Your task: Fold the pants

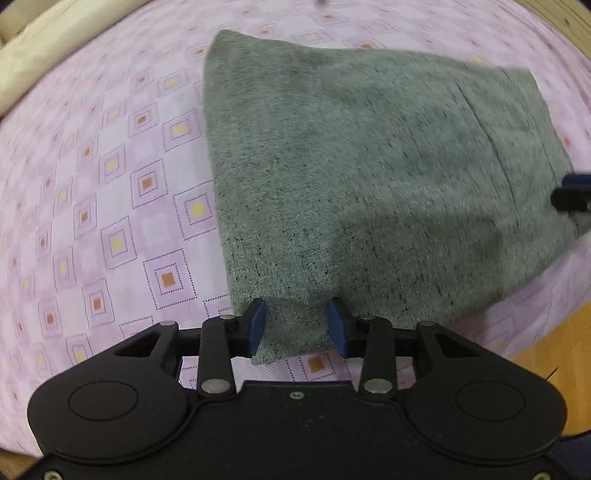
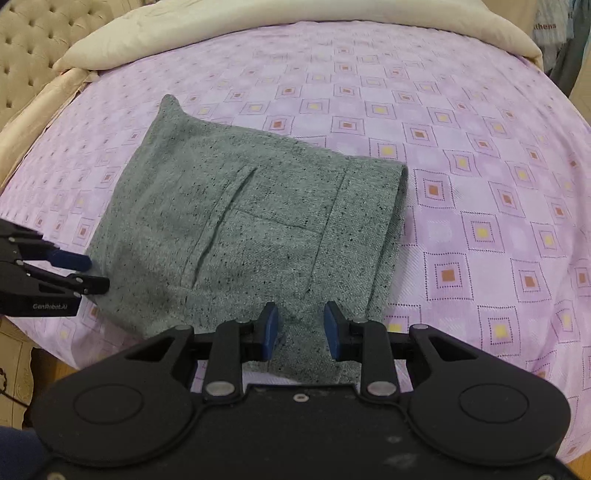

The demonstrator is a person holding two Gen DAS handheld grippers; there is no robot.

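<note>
Speckled grey knit pants [image 2: 258,229] lie folded on patterned bedsheet [image 2: 480,147].

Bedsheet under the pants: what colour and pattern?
Bedsheet: lilac with dotted squares, yellow or orange centres; clearest in right wrist view.

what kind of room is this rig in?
Most likely a bedroom: the grey pants lie on a bed with a lilac patterned sheet, a cream duvet bunched at the far end, and a tufted headboard behind.

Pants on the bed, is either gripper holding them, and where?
Cannot tell: left gripper and right gripper straddle the pants' near edge, jaws apart.
</note>
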